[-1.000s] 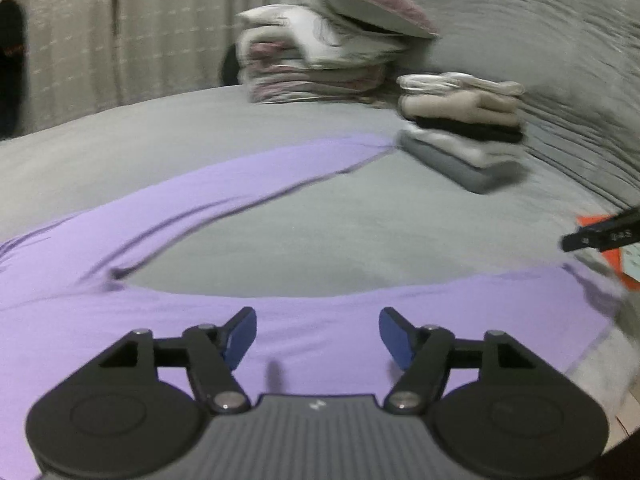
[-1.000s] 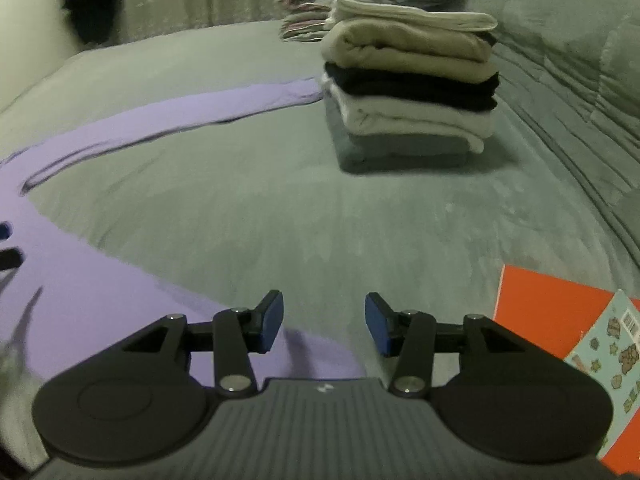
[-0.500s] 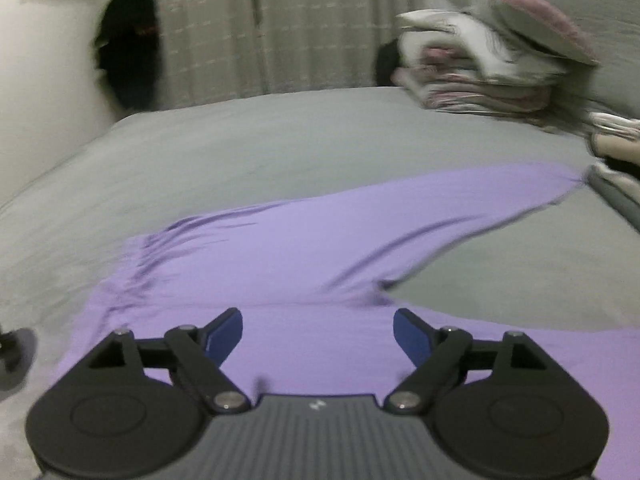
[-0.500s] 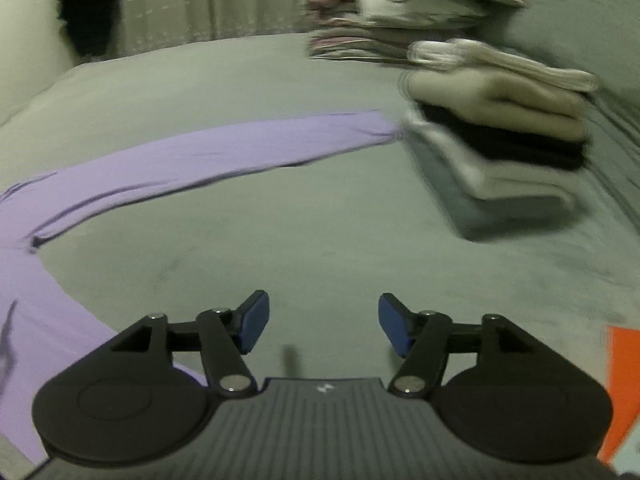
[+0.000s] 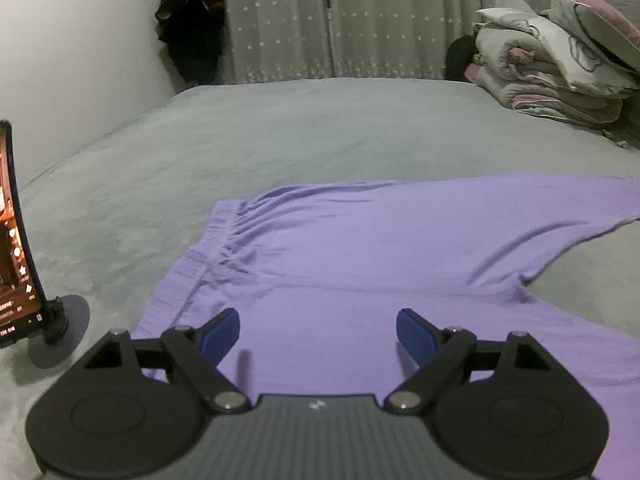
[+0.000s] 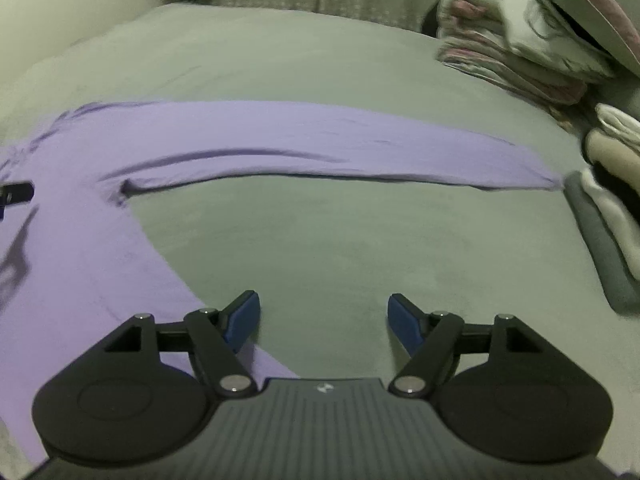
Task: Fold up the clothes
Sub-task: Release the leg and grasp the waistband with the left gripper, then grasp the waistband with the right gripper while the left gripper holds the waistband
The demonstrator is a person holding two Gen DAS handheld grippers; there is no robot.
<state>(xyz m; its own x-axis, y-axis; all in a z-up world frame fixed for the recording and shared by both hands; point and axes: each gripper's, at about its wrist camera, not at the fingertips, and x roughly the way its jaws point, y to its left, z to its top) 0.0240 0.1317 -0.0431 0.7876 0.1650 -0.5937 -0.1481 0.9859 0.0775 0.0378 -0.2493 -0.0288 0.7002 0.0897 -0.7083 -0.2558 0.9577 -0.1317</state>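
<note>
A pair of purple trousers [image 5: 360, 256] lies spread flat on the grey bed, its gathered waistband [image 5: 200, 256] at the left and its two legs splayed apart. My left gripper [image 5: 318, 330] is open and empty, just above the seat of the trousers near the waistband. In the right wrist view the far leg [image 6: 320, 144] runs across to the right and the near leg [image 6: 80, 272] runs toward me. My right gripper [image 6: 324, 322] is open and empty, over the bed beside the near leg's edge.
A phone on a stand [image 5: 16, 240] stands on the bed at the left. A stack of folded clothes [image 6: 608, 200] sits at the right, touching the far leg's end. Folded bedding and a pillow [image 5: 560, 64] lie at the back right. Curtains [image 5: 340, 20] hang behind.
Both grippers have swung to the left. The left one now faces the waistband and the phone; the folded stack has slid to the right edge of the right view. Both jaws have opened wider.
</note>
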